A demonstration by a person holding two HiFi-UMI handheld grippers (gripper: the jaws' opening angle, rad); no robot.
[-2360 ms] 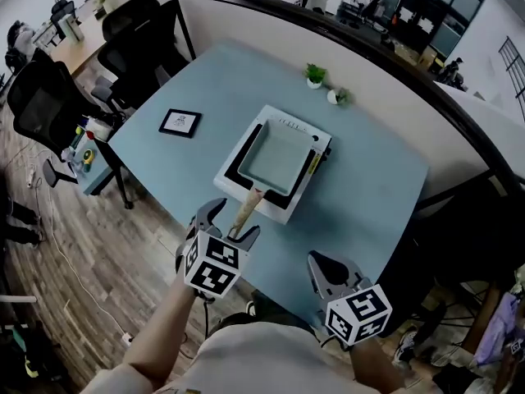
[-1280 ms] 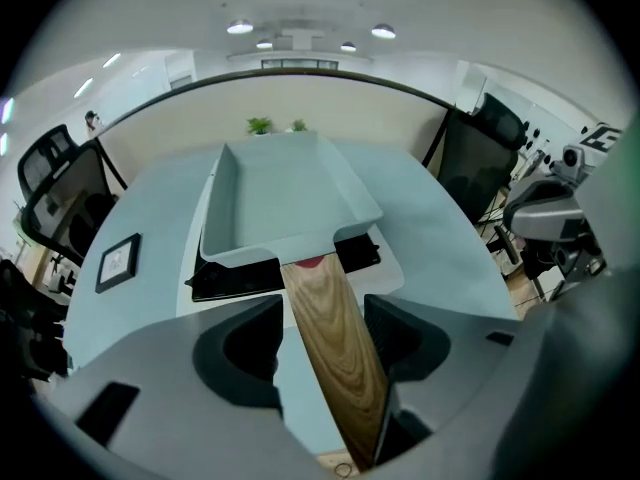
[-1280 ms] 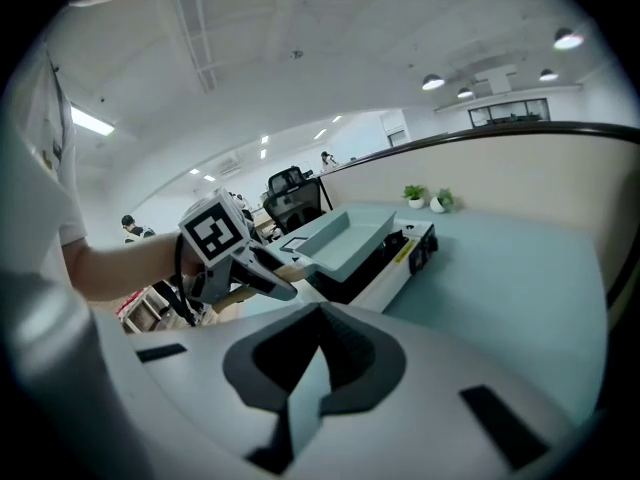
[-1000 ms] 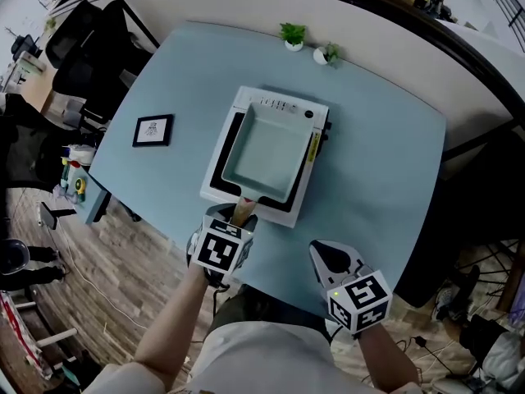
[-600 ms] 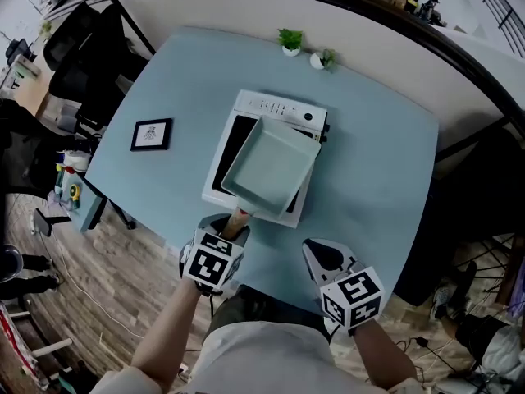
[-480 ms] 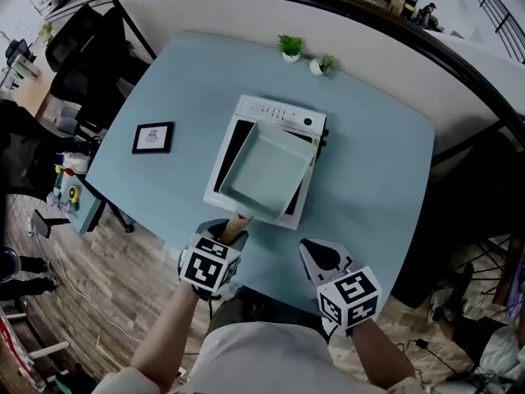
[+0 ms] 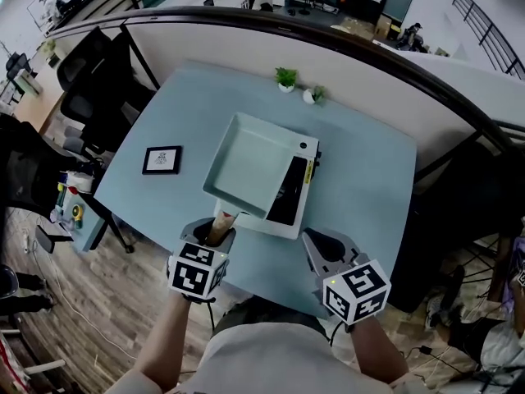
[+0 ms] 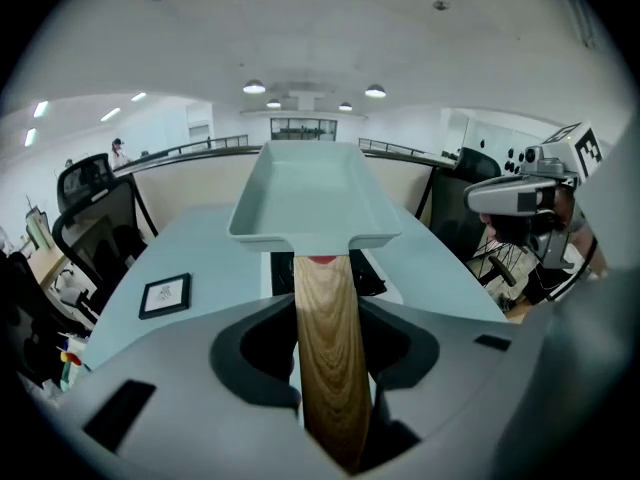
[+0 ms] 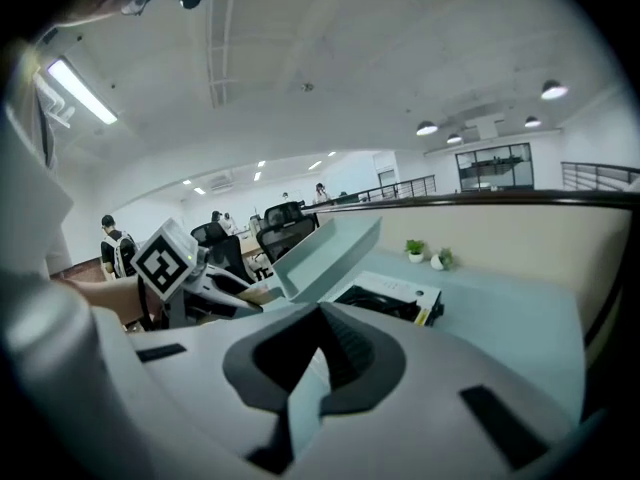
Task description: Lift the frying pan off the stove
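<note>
Pan: frying pan (image 7: 254, 164), pale and square, is in the air above the stove (image 7: 289, 195), hanging over its left part and not touching it.
Left claw: left gripper (image 7: 215, 226) is clamped on the wooden handle (image 8: 328, 338), which fills the gap between its jaws.
Right claw: right gripper (image 7: 315, 246) carries nothing, its jaws drawn together; it hovers near the table's front edge, apart from the pan.
Slip risk: the whole pan hangs from one grip on a smooth handle, so it may roll or droop in the pads.
Knock risk: if the far rim sags, it probably strikes the stove top.
Swing risk: a wide sweep to the left could carry the pan over the picture frame (image 7: 162, 159).
Beyond the stove: two small plants (image 7: 285, 78) stand by the partition, well apart from the pan.
Table: table (image 7: 369, 187) lies bare to the right of the stove, likely the easier place to set down.
In the way: only the stove, directly beneath.
</note>
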